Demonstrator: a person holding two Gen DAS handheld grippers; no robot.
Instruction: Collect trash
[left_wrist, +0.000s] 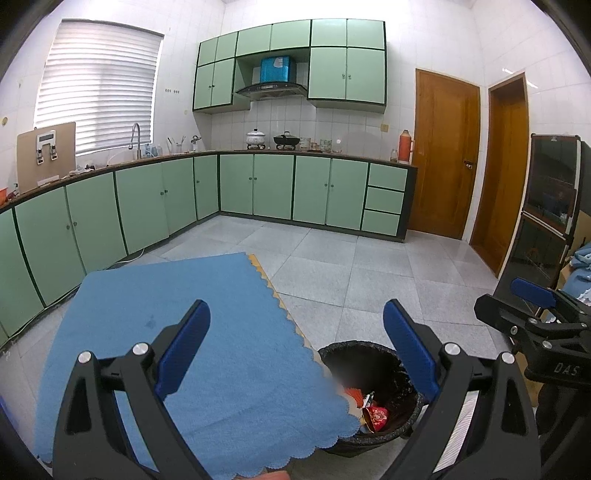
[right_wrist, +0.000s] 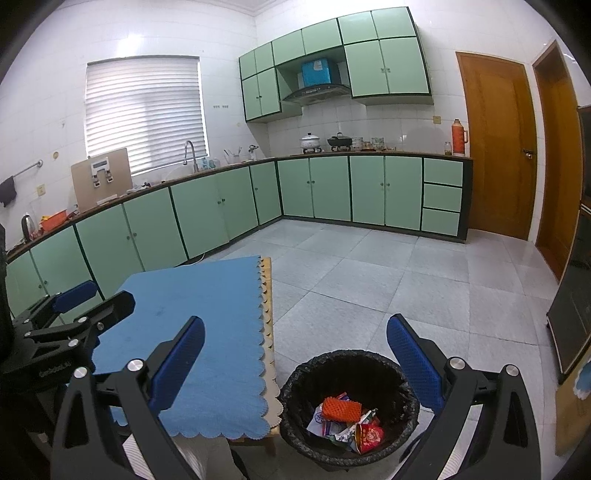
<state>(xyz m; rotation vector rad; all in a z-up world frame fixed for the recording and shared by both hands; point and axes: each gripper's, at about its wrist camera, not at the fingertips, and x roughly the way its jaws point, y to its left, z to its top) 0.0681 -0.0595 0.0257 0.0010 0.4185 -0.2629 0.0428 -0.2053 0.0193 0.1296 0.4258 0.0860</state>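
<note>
A black trash bin (right_wrist: 349, 406) lined with a black bag stands on the floor beside a low table covered by a blue cloth (right_wrist: 207, 332). Inside lie an orange foam net (right_wrist: 340, 409), a red packet (right_wrist: 370, 437) and white wrappers. The bin also shows in the left wrist view (left_wrist: 371, 395), partly behind the cloth (left_wrist: 177, 354). My left gripper (left_wrist: 295, 350) is open and empty above the cloth's right edge. My right gripper (right_wrist: 295, 363) is open and empty above the bin's near left side. Each gripper shows in the other's view, the right (left_wrist: 532, 306) and the left (right_wrist: 74, 306).
Green cabinets (left_wrist: 258, 188) with a countertop run along the left and far walls. Wooden doors (left_wrist: 445, 155) stand at the right. A dark glass cabinet (left_wrist: 550, 206) is at the far right. Grey tiled floor (right_wrist: 369, 280) stretches beyond the table.
</note>
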